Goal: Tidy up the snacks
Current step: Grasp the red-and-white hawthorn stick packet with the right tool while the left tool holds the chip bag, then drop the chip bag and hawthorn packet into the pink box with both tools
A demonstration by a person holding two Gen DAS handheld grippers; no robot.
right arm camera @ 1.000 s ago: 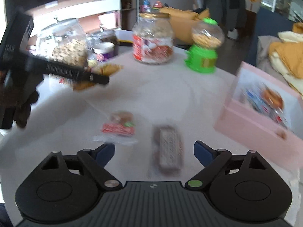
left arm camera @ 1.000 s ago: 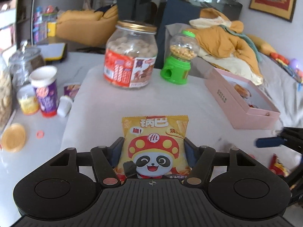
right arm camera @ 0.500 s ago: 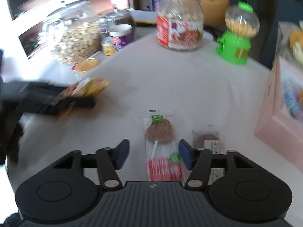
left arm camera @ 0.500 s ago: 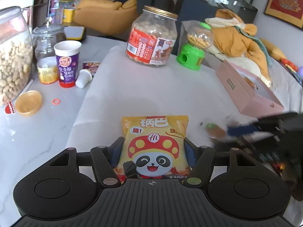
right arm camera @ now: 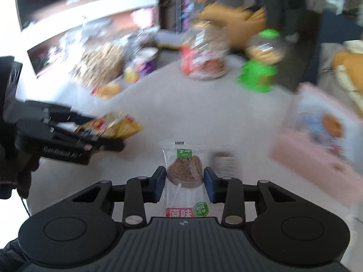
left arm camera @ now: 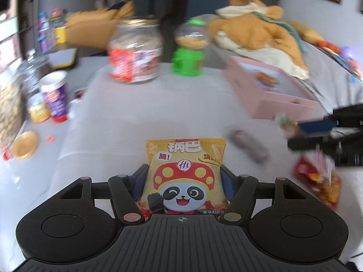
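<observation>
Your right tongs [right arm camera: 183, 179] were open a sec ago over the bench [right arm camera: 181, 113], w/ a wrapped lollipop [right arm camera: 184, 172] and a brown wafer bar [right arm camera: 224, 162] lying below them. Now the pads are clamped on the lollipop's wrapper, one each side of the brown swirl head, and the packet looks lifted off the bench. The wafer bar is still on the bench, just beside the lollipop at approx 2 o'clock.

Your left tongs [left arm camera: 182, 179] haven't changed: same fairly wide grip on the yellow panda snack bag [left arm camera: 185, 172], pads on both side edges. Background has shifted and blurred vs. before; the pink box [left arm camera: 272, 90] now sits closer, at 1 o'clock in the left wrist view.

Lollipop: long axis runs 6 to 12 o'clock in the right wrist view, head toward 12, stick and red label toward 6, under the tool body. Snack bag: long axis also 6 to 12, print upright, top seam at 12, front face to the camera.

From the right wrist view the left tongs and bag sit at 9 o'clock. Pink box is at 3 o'clock there.
</observation>
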